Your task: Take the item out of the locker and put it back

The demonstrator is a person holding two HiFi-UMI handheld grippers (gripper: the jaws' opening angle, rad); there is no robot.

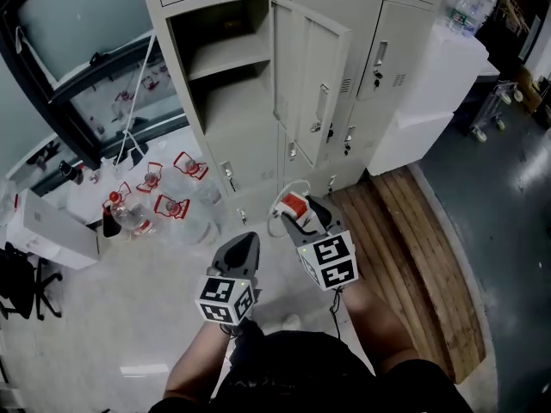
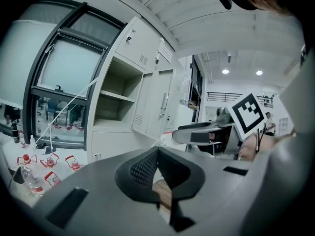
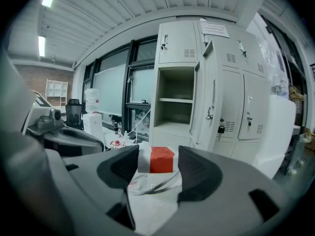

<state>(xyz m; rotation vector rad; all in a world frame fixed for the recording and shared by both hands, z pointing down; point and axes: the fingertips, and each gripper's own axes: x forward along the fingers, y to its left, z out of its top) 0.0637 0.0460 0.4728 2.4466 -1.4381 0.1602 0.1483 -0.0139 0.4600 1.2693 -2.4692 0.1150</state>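
Bottles (image 1: pixel 146 198) sit on the floor off to the left, then comes the left gripper (image 1: pixel 244 241) – jaws pressed together, holding nothing. The locker (image 1: pixel 232 101) has its door (image 1: pixel 310 67) swung open, and out in front of it the right gripper (image 3: pixel 158 165) is clamped on the red-and-white box (image 3: pixel 160 160) in a clear bag – well clear of the shelves.

A box (image 3: pixel 161 160), red with one white side, sits in a clear bag (image 3: pixel 151 193), clamped between the right tongs (image 3: pixel 156 168), outside the pale locker (image 1: pixel 225 101), whose tall door (image 1: pixel 312 76) stands open.
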